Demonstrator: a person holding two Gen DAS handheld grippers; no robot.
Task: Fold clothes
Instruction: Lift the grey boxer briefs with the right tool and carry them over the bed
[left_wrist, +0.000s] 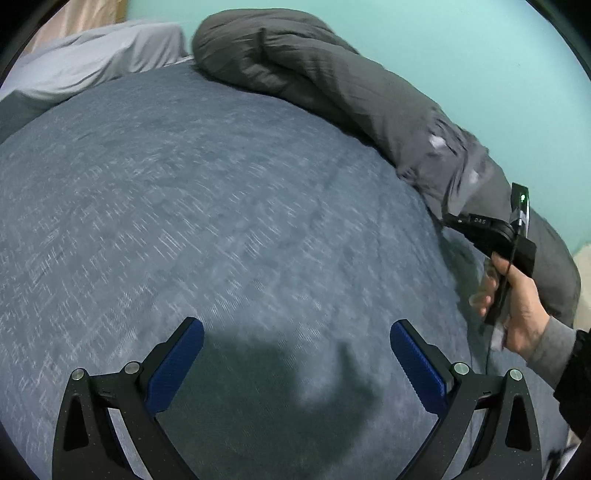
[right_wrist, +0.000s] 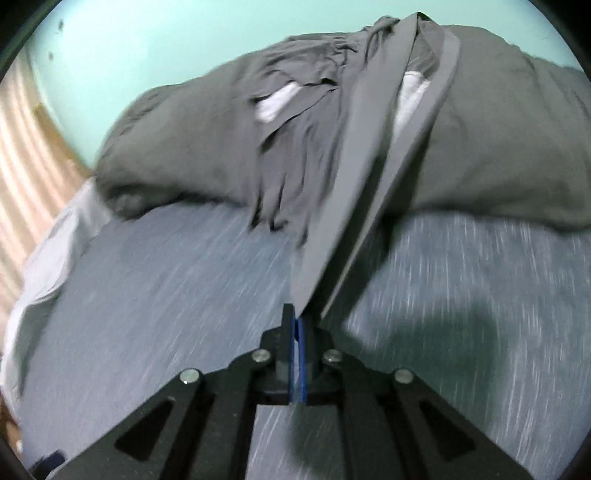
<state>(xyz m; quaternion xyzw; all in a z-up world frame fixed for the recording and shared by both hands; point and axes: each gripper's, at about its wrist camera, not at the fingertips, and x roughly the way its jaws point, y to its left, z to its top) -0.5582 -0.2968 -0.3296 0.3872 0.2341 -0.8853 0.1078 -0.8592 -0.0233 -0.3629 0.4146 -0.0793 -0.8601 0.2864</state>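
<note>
Both claws are black, with silver round screws and ribbed blue pads (left_wrist: 177, 365). The right hand (left_wrist: 517, 306) shows bare skin at three o'clock, grey cuff, black cable alongside.

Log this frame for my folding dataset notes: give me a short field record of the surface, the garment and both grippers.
surface: blue-grey bedsheet
garment: grey trousers, draped off the dark grey duvet
left gripper: open, holding nothing, above the sheet
right gripper: shut on the trousers' waistband edge, cloth stretched taut
pillow: light grey, at the bed's head
image quality: motion blur in both views
</note>
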